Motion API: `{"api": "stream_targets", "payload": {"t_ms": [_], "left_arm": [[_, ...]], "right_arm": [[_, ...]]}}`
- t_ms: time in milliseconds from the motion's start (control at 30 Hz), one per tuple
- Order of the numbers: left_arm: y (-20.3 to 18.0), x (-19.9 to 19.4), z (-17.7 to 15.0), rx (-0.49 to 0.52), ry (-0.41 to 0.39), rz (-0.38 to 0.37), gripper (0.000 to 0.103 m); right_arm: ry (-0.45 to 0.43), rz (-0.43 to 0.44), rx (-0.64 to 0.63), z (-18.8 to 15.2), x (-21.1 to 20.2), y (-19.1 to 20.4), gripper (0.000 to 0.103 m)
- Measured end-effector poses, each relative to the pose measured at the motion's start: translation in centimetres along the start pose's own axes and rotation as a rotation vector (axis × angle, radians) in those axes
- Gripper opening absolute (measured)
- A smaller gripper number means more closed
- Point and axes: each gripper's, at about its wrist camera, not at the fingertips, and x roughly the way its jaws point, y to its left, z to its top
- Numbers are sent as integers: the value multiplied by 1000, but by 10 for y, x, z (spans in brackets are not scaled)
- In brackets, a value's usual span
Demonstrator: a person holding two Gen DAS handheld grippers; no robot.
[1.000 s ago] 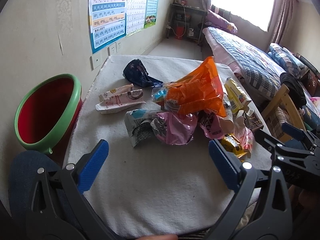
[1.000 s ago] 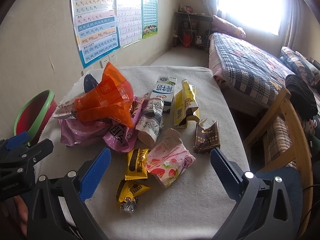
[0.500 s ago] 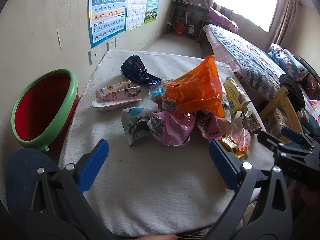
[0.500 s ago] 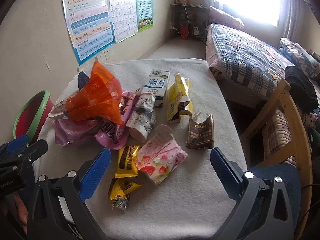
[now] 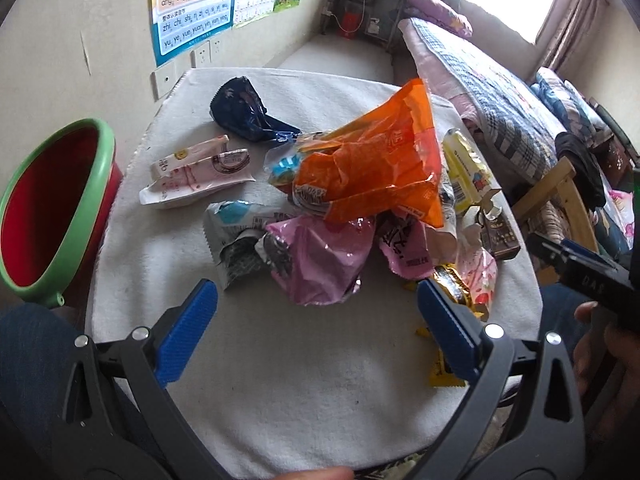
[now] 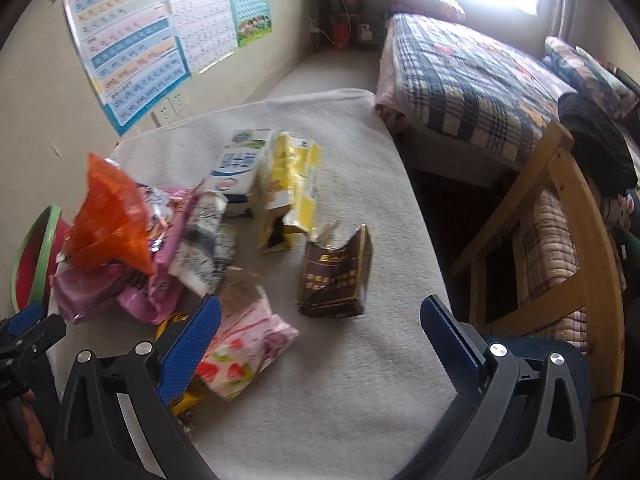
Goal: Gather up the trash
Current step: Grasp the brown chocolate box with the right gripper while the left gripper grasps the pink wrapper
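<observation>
A pile of wrappers lies on a table covered by a white cloth (image 5: 320,380): an orange bag (image 5: 372,168), a pink bag (image 5: 320,264), a dark blue bag (image 5: 244,108) and a white-pink wrapper (image 5: 196,176). A brown torn carton (image 6: 334,276), a yellow carton (image 6: 288,188) and a strawberry-print wrapper (image 6: 244,348) lie nearer the right gripper. My left gripper (image 5: 316,332) is open and empty, just short of the pink bag. My right gripper (image 6: 320,344) is open and empty, just short of the brown carton. A red bin with a green rim (image 5: 48,212) stands left of the table.
A bed with a plaid quilt (image 6: 472,80) stands to the right. A wooden chair (image 6: 560,264) is beside the table's right edge. Posters (image 6: 132,40) hang on the left wall. A blue-white milk carton (image 6: 240,164) lies behind the yellow one.
Both grippers have moved forward toward the pile and tilted down. The right gripper has swung right, so the brown carton now sits between its fingers' line. Nothing was grasped.
</observation>
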Motion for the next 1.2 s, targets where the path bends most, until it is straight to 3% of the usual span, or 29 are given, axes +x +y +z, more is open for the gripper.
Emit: {"api": "stream_targets", "payload": {"t_ms": [233, 300, 433, 600, 667, 800, 1200], "left_arm": [[3, 13, 8, -8, 22, -12, 91], [3, 15, 9, -8, 28, -21, 80], [2, 21, 11, -8, 44, -41, 72], [1, 27, 11, -11, 58, -54, 49], [1, 28, 11, -9, 61, -60, 47], [2, 25, 11, -8, 50, -63, 36], [-2, 0, 8, 2, 29, -88, 25]], "right_arm": [[44, -11, 34, 13, 23, -15, 93], [55, 7, 60, 15, 30, -20, 88], [103, 8, 79, 17, 48, -28, 81], [169, 39, 114, 16, 67, -33, 58], [184, 59, 122, 14, 70, -35, 53], [180, 88, 115, 13, 66, -34, 28], [109, 95, 46, 10, 32, -22, 24]]}}
